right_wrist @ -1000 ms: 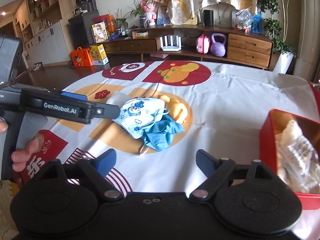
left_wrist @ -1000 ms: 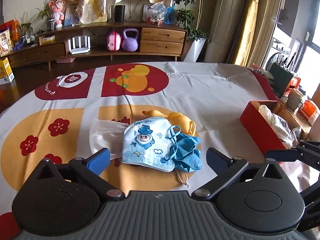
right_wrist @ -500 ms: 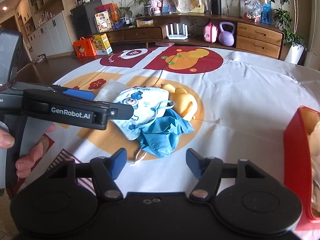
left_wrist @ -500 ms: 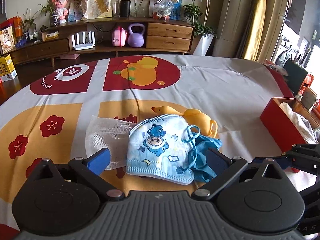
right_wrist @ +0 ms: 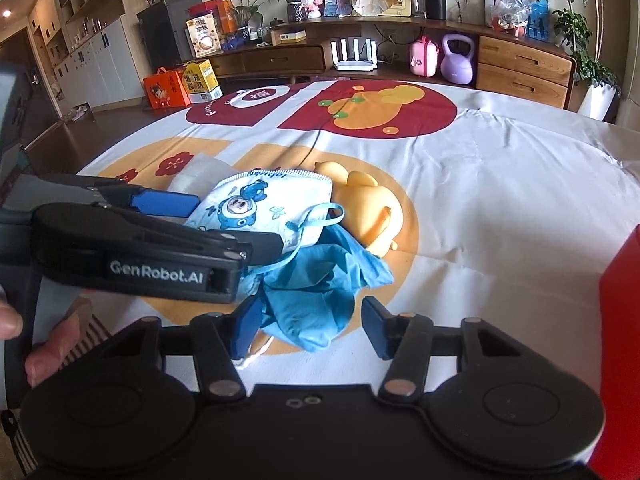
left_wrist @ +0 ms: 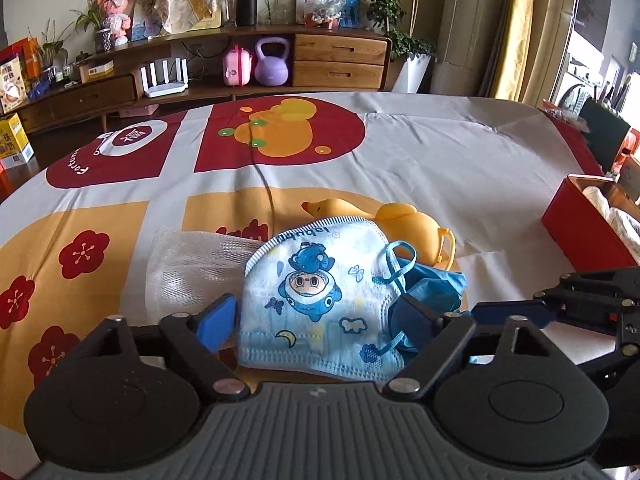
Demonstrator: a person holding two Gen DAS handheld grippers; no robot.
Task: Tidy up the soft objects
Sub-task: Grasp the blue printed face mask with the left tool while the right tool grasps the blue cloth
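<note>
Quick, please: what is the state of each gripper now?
Left gripper: open, around the mask, holding nothing.
Right gripper: open, around the blue cloth, holding nothing.

face mask (left_wrist: 316, 296) lies on tablecloth (left_wrist: 460, 168), centre near | mesh cloth (left_wrist: 192, 268) partly under its left edge | rubber duck (left_wrist: 400, 224) just behind it | crumpled cloth (left_wrist: 434, 288) against its right side | box (left_wrist: 580, 228) far right, well apart | sideboard (left_wrist: 240, 68) beyond the table

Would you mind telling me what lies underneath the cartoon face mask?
The cartoon face mask overlaps a white mesh cloth on one side, the blue cloth on the other, and part of the yellow duck toy behind. Whatever lies beneath its middle is hidden.
</note>
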